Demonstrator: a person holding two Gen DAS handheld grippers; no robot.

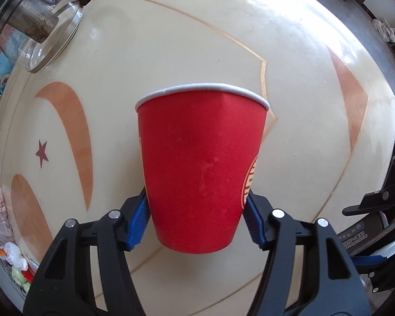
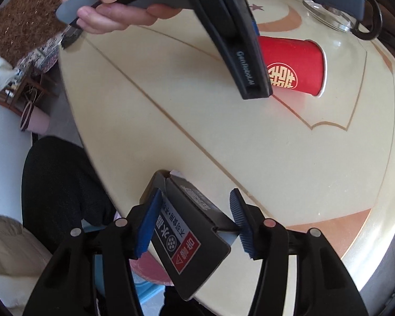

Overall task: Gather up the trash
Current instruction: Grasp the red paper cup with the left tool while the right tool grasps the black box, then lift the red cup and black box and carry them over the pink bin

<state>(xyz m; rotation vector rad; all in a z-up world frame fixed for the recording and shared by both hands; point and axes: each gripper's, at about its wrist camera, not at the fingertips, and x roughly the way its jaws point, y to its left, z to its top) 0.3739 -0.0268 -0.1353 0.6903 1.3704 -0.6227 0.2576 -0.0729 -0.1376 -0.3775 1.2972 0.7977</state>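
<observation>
The left gripper (image 1: 197, 223) is clamping a red paper cup with a white rolled rim (image 1: 201, 163) near its base, blue pads pressing both sides, above the cream round table with tan inlay (image 1: 171, 52). The cup is looking light and crushable, its wall creased; a low hold by the stiffer base is advisable. Its inside is not showing. The right gripper (image 2: 197, 221) is closing about a dark flat printed carton (image 2: 189, 237) at the table edge; one pad is touching, the other standing just clear. A glass teapot with metal strainer (image 1: 36, 23) is holding dark dregs.
</observation>
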